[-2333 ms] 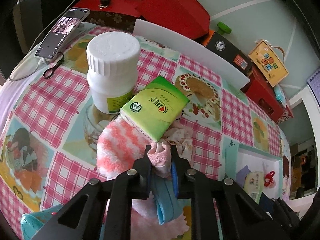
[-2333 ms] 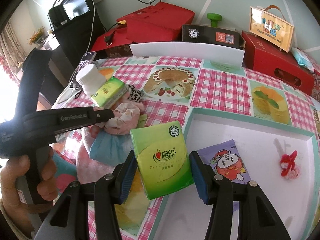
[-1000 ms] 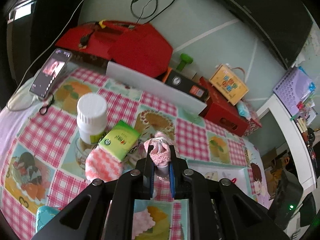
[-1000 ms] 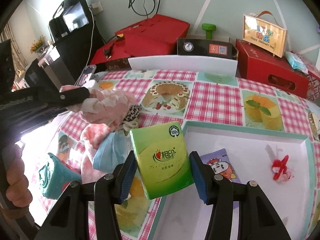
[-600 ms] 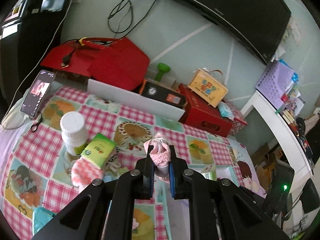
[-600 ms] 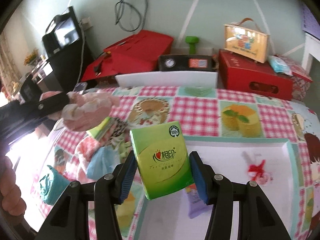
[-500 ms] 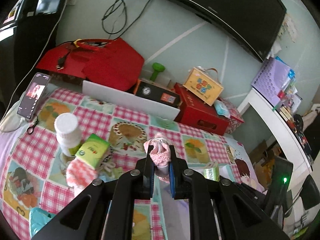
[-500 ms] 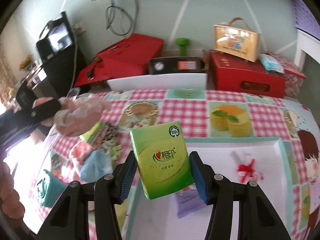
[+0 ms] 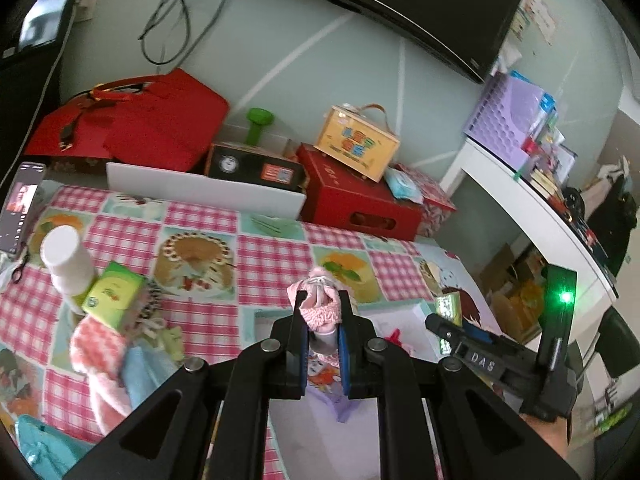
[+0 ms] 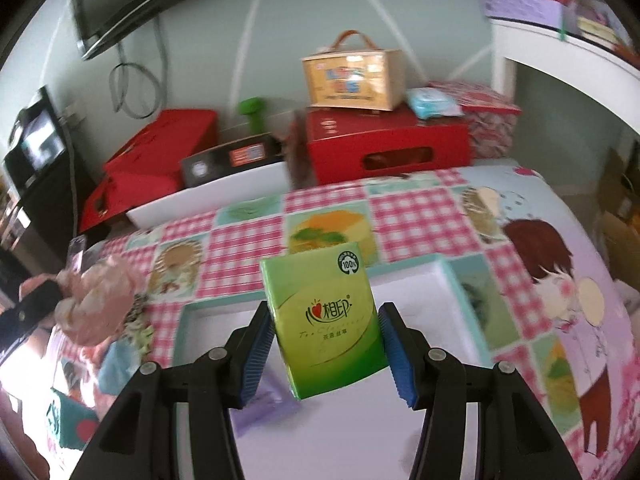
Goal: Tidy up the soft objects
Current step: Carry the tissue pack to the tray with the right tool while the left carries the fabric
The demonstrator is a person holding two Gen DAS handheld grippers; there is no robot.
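The right gripper (image 10: 326,344) jaws grasp the upright green tissue pack (image 10: 322,322) above the tray (image 10: 466,300), near its far edge; left gripper (image 9: 320,330) jaws clench a pink sock (image 9: 320,312).

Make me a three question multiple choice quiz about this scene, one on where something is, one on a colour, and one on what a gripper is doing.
1. Where does the white bottle stand?
A. on the checked tablecloth beside a green tissue pack
B. inside the white tray
C. on the red box

2. What colour is the tissue pack in the right gripper?
A. purple
B. green
C. red

3. What is the left gripper doing?
A. hanging open over the table
B. shut with nothing in it
C. shut on a pink cloth

Answers: 1 A, the bottle stands on the cloth next to the other tissue pack. 2 B, its face is green. 3 C, the cloth is pinched between both fingers.
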